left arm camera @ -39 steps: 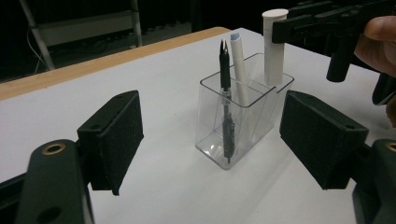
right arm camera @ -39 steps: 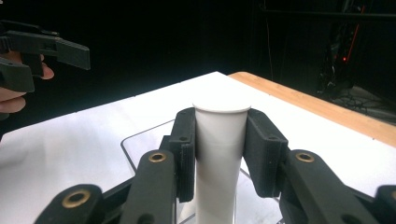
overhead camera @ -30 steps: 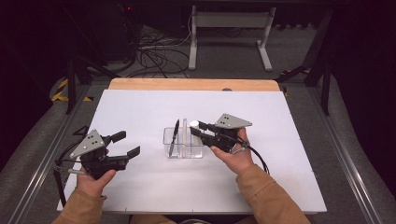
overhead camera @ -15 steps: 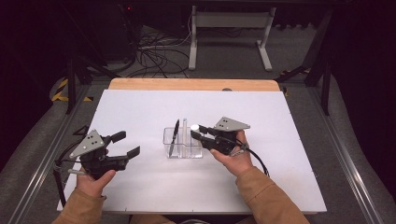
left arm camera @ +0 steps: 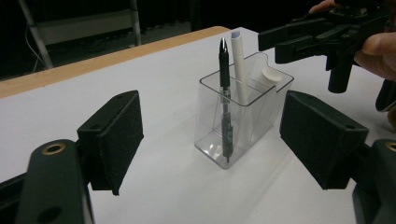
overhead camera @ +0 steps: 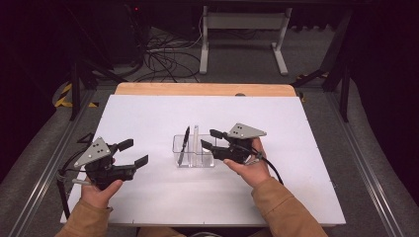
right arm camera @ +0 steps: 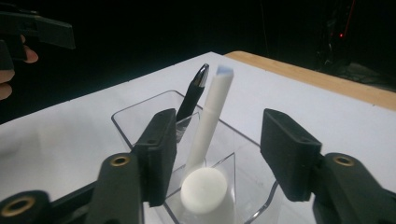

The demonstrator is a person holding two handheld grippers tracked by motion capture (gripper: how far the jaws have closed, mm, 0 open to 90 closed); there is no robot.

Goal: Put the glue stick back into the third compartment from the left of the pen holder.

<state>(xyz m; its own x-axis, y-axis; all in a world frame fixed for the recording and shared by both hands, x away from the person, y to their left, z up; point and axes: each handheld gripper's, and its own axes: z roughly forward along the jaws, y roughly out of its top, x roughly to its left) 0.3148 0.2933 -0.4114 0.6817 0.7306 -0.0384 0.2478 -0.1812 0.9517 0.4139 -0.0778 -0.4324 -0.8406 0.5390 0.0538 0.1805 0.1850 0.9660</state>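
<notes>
High view: clear holder sits mid-desk, between my two hands, well away from every edge.
Right fingers: just been opening, parted over the holder's right compartment; the stubby white cylinder stands free between them, ungripped, as if just dropped in.
Left fingers: open, empty, waiting near the desk's left edge.
Left gripper view: black pen and white marker stand upright in the holder.
Right gripper view: cylinder's round top, close up.
</notes>
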